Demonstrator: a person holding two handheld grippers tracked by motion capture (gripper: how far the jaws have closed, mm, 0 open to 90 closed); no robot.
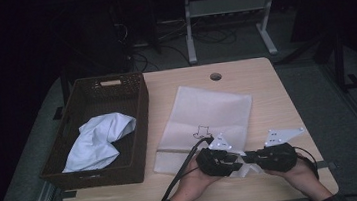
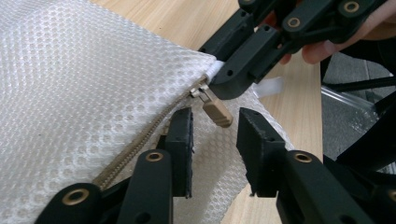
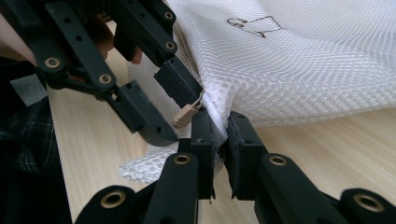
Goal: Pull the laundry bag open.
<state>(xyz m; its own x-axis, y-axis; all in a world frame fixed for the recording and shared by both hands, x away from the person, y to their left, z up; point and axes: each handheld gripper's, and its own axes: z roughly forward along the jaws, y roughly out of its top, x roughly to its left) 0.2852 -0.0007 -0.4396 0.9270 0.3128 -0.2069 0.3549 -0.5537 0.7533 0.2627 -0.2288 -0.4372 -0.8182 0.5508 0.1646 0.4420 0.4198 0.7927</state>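
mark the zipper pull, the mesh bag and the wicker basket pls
zipper pull point(image 2: 217, 112), left gripper view, on its tan tab.
mesh bag point(image 1: 207, 110), high view, on its flat white middle.
wicker basket point(image 1: 141, 122), high view, on its right wall.

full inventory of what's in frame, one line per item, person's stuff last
mesh laundry bag: 1, white, flat on the table middle, near corner pinched.
zipper pull: 1, tan, at the bag's near corner, between the left gripper's jaws, not yet pinched.
basket: 1, dark brown wicker, table's left side.
cloth: 1, white, crumpled inside the basket.
table: 1, light wood.
left gripper: 1, black, jaws open around the pull.
right gripper: 1, black, shut on the bag's corner.
hands: 2, at the near table edge.
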